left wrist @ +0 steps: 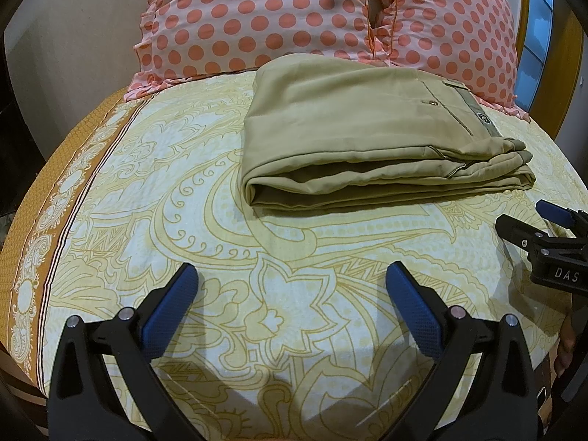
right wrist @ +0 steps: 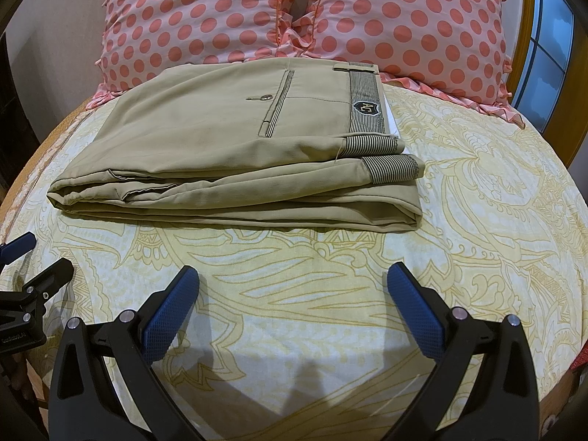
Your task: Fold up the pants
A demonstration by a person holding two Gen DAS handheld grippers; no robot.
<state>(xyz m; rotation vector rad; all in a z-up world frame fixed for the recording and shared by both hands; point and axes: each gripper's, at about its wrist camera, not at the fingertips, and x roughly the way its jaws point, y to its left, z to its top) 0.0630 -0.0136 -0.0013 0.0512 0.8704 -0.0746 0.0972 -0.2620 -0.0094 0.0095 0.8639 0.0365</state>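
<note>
Khaki pants (left wrist: pixel 360 136) lie folded in a flat stack on the bed, back pocket and striped waistband up; they also show in the right wrist view (right wrist: pixel 228 147). My left gripper (left wrist: pixel 292 279) is open and empty, above the sheet in front of the pants. My right gripper (right wrist: pixel 293 281) is open and empty too, also in front of the stack. The right gripper shows at the right edge of the left wrist view (left wrist: pixel 529 224). The left gripper shows at the left edge of the right wrist view (right wrist: pixel 36 257).
The bed has a yellow patterned sheet (left wrist: pixel 257 264) with an orange border at the left (left wrist: pixel 33 235). Two pink polka-dot pillows (right wrist: pixel 205 14) stand behind the pants. A window with a wooden frame (right wrist: pixel 547 47) is at the far right.
</note>
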